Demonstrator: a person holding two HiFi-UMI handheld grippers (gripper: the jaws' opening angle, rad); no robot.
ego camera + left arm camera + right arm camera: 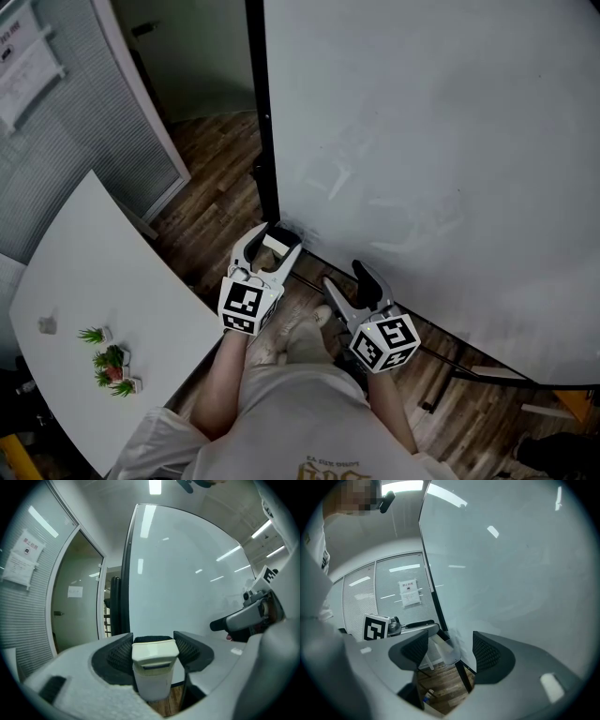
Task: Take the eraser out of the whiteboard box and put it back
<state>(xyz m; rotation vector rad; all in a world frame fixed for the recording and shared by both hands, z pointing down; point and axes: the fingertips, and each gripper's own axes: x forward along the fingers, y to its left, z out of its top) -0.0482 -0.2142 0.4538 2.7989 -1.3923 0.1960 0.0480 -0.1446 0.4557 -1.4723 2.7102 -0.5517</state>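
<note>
Your left gripper (277, 240) has its jaws about halfway apart and closed on the cream plastic block eraser (154, 656). The ribbed black pads (119, 656) press on its two sides, with its dark felt strip at the far end. You hold it near level, close against the lower left corner of the large white whiteboard (441, 122).

Just past that gripper's tip, the right gripper view shows the small translucent whitish plastic whiteboard box (449, 654) fixed at the board's edge. From these views I can't tell whether the eraser is fully clear of the box or partly inside it.

Your right gripper (345, 277) is just beside the left. Its jaws are wide apart with nothing between them, and they point at the same corner.

What could go wrong:
- **Slipping:** the pads hold the eraser by smooth plastic faces. If you ease the squeeze before the box carries it, it will likely slip out and drop to the wooden floor.
- **Catching the rim:** if you bring the eraser in tilted, an edge may catch on the rim. That could wedge it or lever the light box off its mount.
- **Clashing grippers:** the two grippers are close together, so a sideways correction with the left could knock it against the idle right one.
- **Rubbing the board:** pushing too far forward would rub the felt on the board.
</note>
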